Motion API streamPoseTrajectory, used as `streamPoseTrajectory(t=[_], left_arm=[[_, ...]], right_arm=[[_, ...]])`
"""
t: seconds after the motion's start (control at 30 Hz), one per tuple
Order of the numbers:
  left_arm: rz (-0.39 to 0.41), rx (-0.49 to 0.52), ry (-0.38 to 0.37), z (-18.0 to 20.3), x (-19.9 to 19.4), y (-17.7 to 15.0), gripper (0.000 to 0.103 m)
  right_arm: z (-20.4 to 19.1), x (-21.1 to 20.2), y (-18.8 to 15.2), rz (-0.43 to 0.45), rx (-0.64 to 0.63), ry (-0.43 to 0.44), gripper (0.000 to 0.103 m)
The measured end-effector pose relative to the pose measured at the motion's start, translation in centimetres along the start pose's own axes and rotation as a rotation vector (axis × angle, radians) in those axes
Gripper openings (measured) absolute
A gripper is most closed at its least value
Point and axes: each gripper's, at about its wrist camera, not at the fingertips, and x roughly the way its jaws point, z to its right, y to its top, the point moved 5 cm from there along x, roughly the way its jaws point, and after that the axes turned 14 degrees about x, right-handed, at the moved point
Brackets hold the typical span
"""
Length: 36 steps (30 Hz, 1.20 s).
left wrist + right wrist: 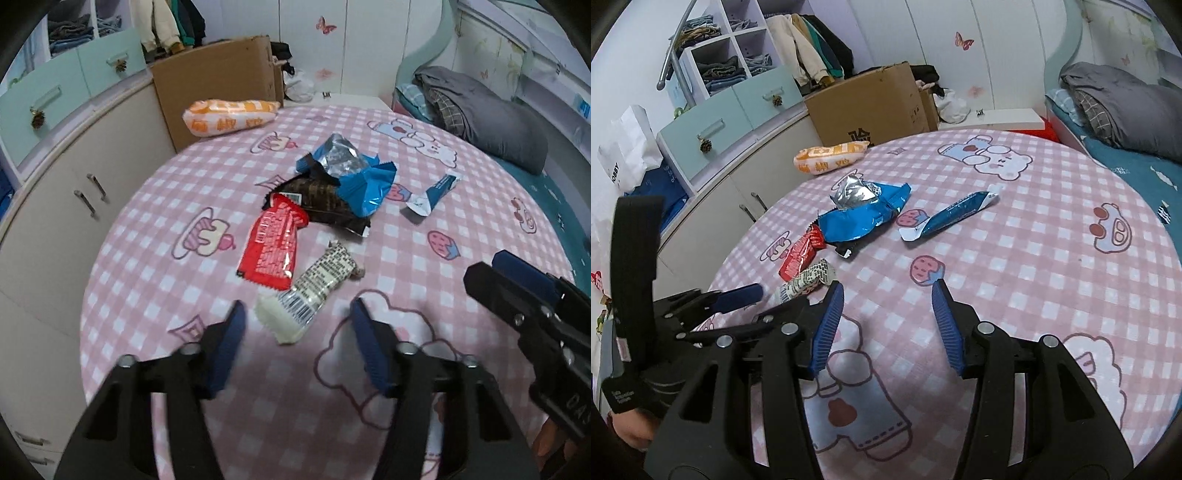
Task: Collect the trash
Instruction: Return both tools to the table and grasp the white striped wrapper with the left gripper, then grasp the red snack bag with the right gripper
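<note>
The left gripper [297,315] hangs low over the pink checked tablecloth [147,280], its blue-padded jaws spread wide with nothing between them. Just beyond its tips lies the white wrapper [314,291], the landmark here: its near end sits between the two finger lines, and its small print is too fine to read. Touching the white wrapper's left side is a red wrapper [275,245]. Past the red one, a dark brown wrapper [325,201] is partly buried under a crumpled blue foil bag [354,173], so its full shape cannot be made out. Right of that pile, apart from it, lies a slim blue-and-white sachet [432,194]. Far beyond the white wrapper, at the table's back edge, rests an orange snack bag [229,114] before a cardboard box [218,88].

The right gripper [888,297] hovers right of the white wrapper [809,282], jaws likewise wide and holding nothing. In the left view its body is cut off by the frame edge.
</note>
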Motion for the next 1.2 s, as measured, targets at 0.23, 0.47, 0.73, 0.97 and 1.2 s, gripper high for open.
streamPoseTrajectory(t=[0.23, 0.47, 0.73, 0.97, 1.2], left_arm=[[0.023, -0.057, -0.068, -1.0, -0.2, -0.4, 0.023], [0.078, -0.183, -0.08, -4.2, -2.2, -2.4, 0.021], [0.126, -0.373, 0.074, -11.7, -4.6, -5.0, 0.021], [0.151, -0.51, 0.179, -17.9, -5.9, -8.3, 0.021], [0.136, -0.579, 0.196, -21.9, -6.1, -11.9, 0.021]], right_arm=[[-1.1, 0.9, 0.0, -0.018, -0.016, 0.008, 0.05], [-3.8, 2.2, -0.7, -0.057, -0.036, 0.048, 0.05], [-7.8, 5.5, -1.9, -0.133, -0.054, 0.078, 0.05], [-9.8, 8.6, -1.1, -0.143, -0.073, 0.014, 0.05], [-11.0, 11.4, -0.6, -0.143, -0.12, -0.084, 0.029]])
